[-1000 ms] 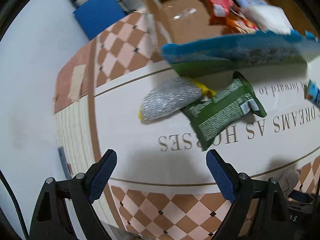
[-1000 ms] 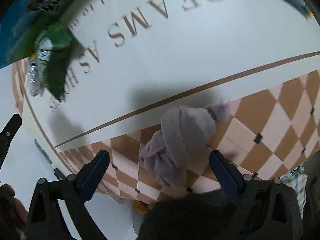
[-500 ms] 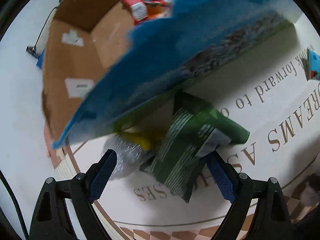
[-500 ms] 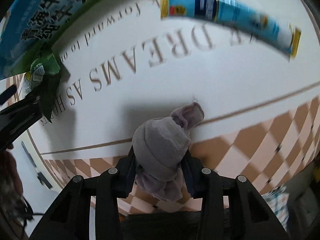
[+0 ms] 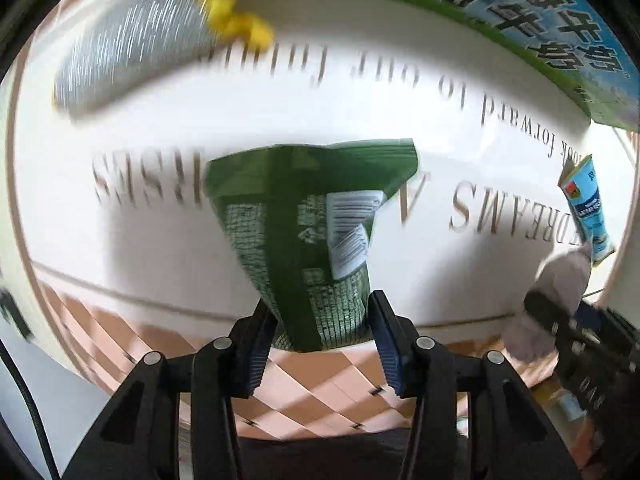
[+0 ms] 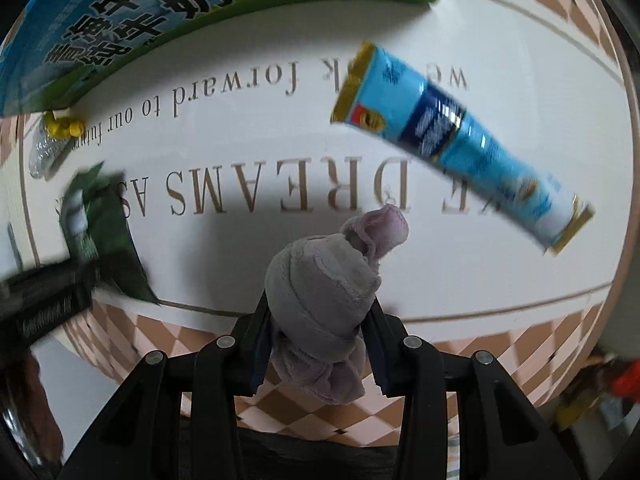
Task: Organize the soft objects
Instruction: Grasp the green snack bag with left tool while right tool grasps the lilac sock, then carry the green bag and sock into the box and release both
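Note:
My left gripper (image 5: 318, 340) is shut on the bottom end of a green snack packet (image 5: 308, 236), held over the white lettered mat (image 5: 160, 240). My right gripper (image 6: 318, 344) is shut on a rolled grey-lilac cloth (image 6: 324, 280), held above the mat's front edge. In the left wrist view the cloth (image 5: 560, 280) and right gripper show at the right edge. In the right wrist view the green packet (image 6: 100, 232) shows at the left.
A silver pouch with a yellow end (image 5: 140, 44) lies at the far left. A blue tube (image 6: 460, 140) lies on the mat at the right. A large blue-green bag (image 6: 160, 12) spans the back. Checkered flooring (image 6: 480, 364) borders the mat.
The left gripper moved onto the green packet and shut on it. The right gripper, shut on the cloth half a second ago, has lifted it forward over the mat.

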`<action>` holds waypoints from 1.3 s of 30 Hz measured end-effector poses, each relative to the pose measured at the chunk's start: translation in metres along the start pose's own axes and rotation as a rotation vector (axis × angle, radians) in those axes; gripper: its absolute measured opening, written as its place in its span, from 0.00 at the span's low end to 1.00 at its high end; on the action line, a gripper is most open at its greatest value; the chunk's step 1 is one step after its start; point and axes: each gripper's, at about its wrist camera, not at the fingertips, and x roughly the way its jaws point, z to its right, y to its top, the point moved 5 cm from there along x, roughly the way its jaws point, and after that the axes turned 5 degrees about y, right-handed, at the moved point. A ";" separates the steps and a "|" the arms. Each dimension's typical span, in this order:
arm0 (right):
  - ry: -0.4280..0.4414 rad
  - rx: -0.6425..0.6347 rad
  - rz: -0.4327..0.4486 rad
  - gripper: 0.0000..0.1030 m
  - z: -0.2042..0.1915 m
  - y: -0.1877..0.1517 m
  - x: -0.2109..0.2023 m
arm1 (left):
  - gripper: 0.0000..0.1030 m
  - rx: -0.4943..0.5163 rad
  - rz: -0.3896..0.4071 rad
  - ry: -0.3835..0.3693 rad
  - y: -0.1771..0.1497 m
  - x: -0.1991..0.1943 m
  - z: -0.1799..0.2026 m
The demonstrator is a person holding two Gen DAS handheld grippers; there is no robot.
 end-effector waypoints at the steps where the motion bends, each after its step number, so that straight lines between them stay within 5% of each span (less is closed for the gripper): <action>1: -0.019 -0.020 0.004 0.42 0.000 0.004 -0.003 | 0.44 -0.007 0.000 -0.008 -0.003 0.002 0.000; 7: -0.070 -0.075 0.000 0.45 0.002 0.020 -0.013 | 0.52 0.010 0.019 0.009 -0.005 0.014 -0.002; 11: -0.048 -0.059 -0.003 0.67 0.009 0.027 -0.018 | 0.54 -0.009 0.032 0.010 -0.006 0.014 -0.004; 16: -0.016 -0.020 0.007 0.69 0.017 0.026 -0.018 | 0.54 0.005 0.070 0.054 0.011 0.012 0.003; 21: 0.001 0.006 0.018 0.69 0.028 0.024 -0.015 | 0.41 0.019 0.111 0.088 0.010 0.006 0.015; 22: 0.002 0.004 0.023 0.68 0.028 0.023 -0.013 | 0.40 0.023 0.115 0.089 0.010 0.004 0.017; 25: -0.014 -0.014 0.042 0.37 0.024 0.020 -0.011 | 0.34 0.040 0.148 0.106 0.010 -0.008 0.023; 32: 0.038 -0.084 0.100 0.36 0.004 -0.007 -0.036 | 0.33 0.101 0.243 0.051 -0.006 -0.072 0.044; 39: 0.135 -0.177 0.213 0.36 -0.007 -0.012 -0.132 | 0.33 0.159 0.400 -0.076 -0.002 -0.182 0.066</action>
